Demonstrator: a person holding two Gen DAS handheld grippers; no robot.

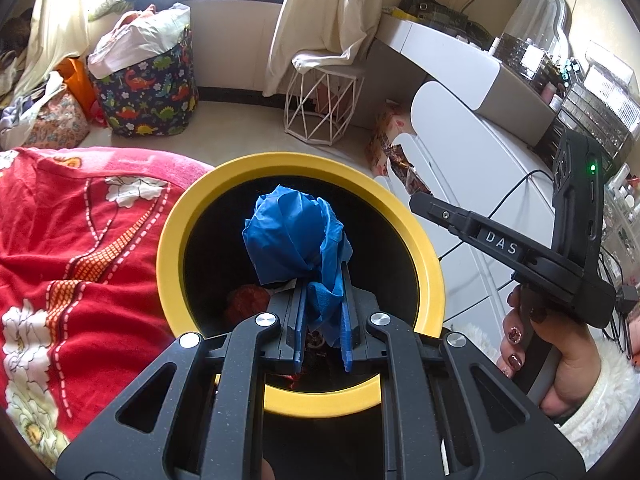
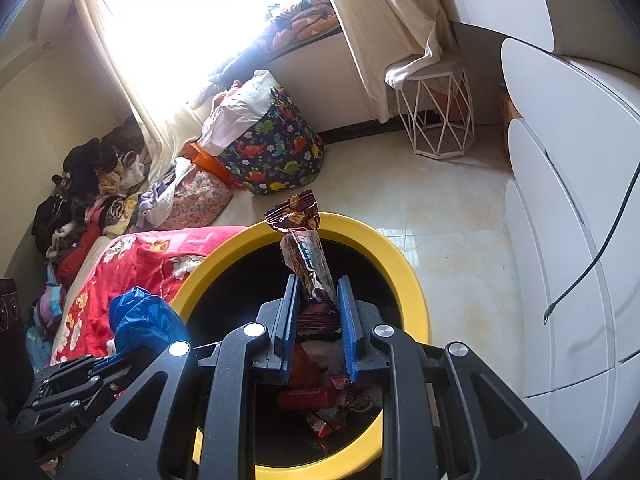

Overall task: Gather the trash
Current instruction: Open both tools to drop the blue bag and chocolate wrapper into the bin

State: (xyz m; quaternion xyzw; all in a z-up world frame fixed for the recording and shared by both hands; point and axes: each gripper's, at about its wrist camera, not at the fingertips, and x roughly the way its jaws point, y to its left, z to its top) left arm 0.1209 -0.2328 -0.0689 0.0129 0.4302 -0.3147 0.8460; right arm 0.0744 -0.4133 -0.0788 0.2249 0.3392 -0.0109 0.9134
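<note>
Left gripper (image 1: 322, 300) pinching crumpled blue plastic (image 1: 296, 240); right gripper (image 2: 318, 304) clamping glossy wrapper (image 2: 306, 248), above round yellow-rimmed bin (image 2: 404, 264)

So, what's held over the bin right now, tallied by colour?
Blue: 1, the crumpled plastic bag in the left tool.
Brown: 1, the snack wrapper in the right tool.
Total: 2, both above the yellow-rimmed bin.
</note>
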